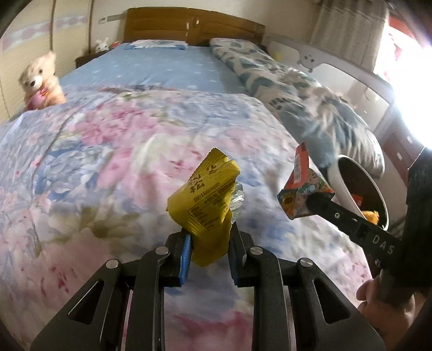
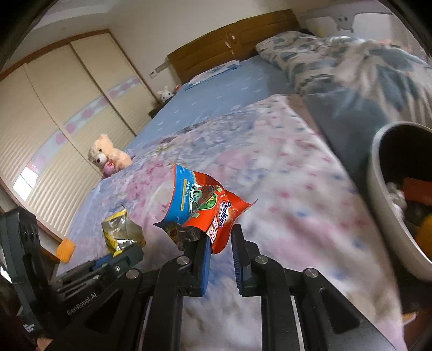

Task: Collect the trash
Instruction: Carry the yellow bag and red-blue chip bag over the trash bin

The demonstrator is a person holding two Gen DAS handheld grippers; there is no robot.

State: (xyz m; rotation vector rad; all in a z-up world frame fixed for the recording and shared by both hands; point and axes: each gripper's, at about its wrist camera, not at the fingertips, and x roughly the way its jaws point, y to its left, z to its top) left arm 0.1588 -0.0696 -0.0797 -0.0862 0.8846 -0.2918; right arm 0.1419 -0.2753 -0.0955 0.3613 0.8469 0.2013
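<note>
My left gripper is shut on a crumpled yellow snack wrapper and holds it above the floral quilt. My right gripper is shut on a red and blue snack bag, also lifted off the quilt. The left wrist view shows that bag on the right, close to the white trash bin. The bin sits at the right bed edge and holds several pieces of trash. The yellow wrapper and left gripper also show at lower left in the right wrist view.
A cream teddy bear sits at the quilt's far left edge. A blue-patterned duvet lies along the right side of the bed. A wooden headboard stands at the back, a wardrobe on the left.
</note>
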